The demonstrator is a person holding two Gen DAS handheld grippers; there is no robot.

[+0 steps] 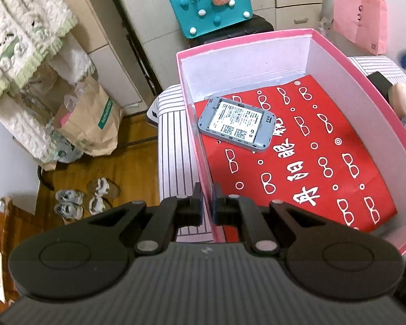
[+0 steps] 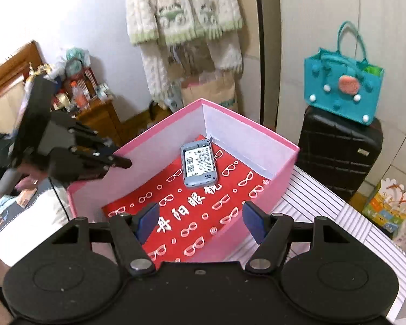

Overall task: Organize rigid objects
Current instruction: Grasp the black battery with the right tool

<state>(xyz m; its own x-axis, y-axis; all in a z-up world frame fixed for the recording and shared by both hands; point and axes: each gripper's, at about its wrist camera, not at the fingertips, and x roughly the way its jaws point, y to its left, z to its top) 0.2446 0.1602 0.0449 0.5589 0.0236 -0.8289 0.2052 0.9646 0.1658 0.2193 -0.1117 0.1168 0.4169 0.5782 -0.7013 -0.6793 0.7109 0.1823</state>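
A pink box (image 1: 246,39) with white inner walls stands on a striped surface. A red sheet (image 1: 311,162) printed with white glasses lines its floor. On that sheet lies a grey pocket device (image 1: 236,124) with its labelled back up. My left gripper (image 1: 207,203) is shut on the box's left wall, one finger inside and one outside. In the right wrist view the box (image 2: 284,168), the red sheet (image 2: 176,203) and the device (image 2: 199,163) show again, with the left gripper (image 2: 121,163) clamped on the rim. My right gripper (image 2: 200,222) hangs open above the box's near end, holding nothing.
A teal bag (image 2: 343,92) sits on a black suitcase (image 2: 338,157) behind the box. The striped surface (image 2: 324,216) runs on to the right. A pink paper bag (image 1: 360,27) hangs at the back. A brown paper bag (image 1: 92,124) and slippers (image 1: 94,197) lie on the wooden floor.
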